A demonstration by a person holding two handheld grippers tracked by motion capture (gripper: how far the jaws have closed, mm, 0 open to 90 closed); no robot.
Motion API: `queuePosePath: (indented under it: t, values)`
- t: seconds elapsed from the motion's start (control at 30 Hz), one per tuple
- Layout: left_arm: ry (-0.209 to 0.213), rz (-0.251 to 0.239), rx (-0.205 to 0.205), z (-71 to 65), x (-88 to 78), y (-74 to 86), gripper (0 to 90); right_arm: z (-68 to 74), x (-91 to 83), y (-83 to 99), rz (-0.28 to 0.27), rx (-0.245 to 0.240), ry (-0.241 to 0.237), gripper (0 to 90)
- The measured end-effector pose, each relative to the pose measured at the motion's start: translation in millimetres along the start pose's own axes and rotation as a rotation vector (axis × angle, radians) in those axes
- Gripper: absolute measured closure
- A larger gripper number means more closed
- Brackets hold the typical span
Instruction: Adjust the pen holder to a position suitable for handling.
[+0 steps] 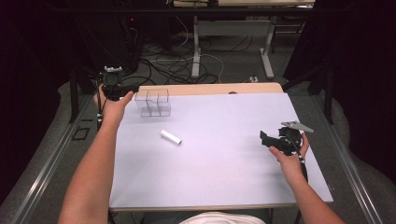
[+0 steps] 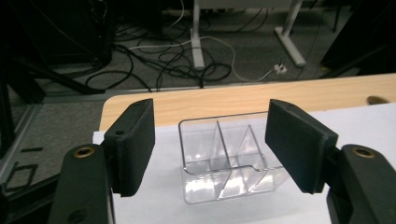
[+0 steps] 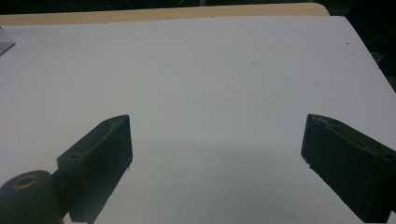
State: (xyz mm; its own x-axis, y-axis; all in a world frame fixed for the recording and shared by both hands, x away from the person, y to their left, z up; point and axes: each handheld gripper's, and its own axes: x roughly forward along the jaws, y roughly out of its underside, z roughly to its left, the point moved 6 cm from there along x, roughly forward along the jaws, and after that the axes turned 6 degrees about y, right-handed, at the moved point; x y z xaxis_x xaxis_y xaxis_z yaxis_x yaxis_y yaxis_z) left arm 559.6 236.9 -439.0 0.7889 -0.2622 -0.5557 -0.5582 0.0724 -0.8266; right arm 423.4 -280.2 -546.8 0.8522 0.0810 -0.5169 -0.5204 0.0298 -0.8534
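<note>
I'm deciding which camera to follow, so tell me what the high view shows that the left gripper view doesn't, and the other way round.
The high view alone has the white tube lying on the table, the right hand-held gripper with its jaws open over bare tabletop, and both forearms. The left gripper view alone gives a close look at the left hand-held gripper, jaws apart, framing the clear divided organizer without touching it. Both share the organizer, the table's wooden far edge and the cables on the floor.
</note>
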Motion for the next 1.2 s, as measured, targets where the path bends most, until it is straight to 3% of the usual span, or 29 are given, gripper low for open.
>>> queuePosePath:
  t: [0.17, 0.3, 0.5, 0.93, 1.2]
  values:
    - [0.003, 0.022, 0.031, 6.8, 17.0, 3.3, 43.1, -0.2, 0.4, 1.0, 0.005, 0.011, -0.007, 9.6]
    - [0.009, 0.062, 0.012, 12.8, 28.6, 8.9, 52.7, -0.7, 0.5, 1.9, 0.011, 0.015, -0.011, 10.0]
    - [0.003, 0.084, -0.005, 15.6, 41.4, 14.8, 60.5, 0.2, 0.7, 2.5, 0.017, 0.022, -0.020, 10.2]
    - [0.007, 0.169, -0.042, 19.3, 57.6, 28.7, 76.9, 0.4, -0.8, 2.5, 0.023, 0.042, -0.033, 11.4]
    - [-0.013, 0.198, -0.053, 21.1, 60.8, 31.8, 80.5, 0.9, -0.4, 3.0, 0.029, 0.046, -0.037, 11.7]
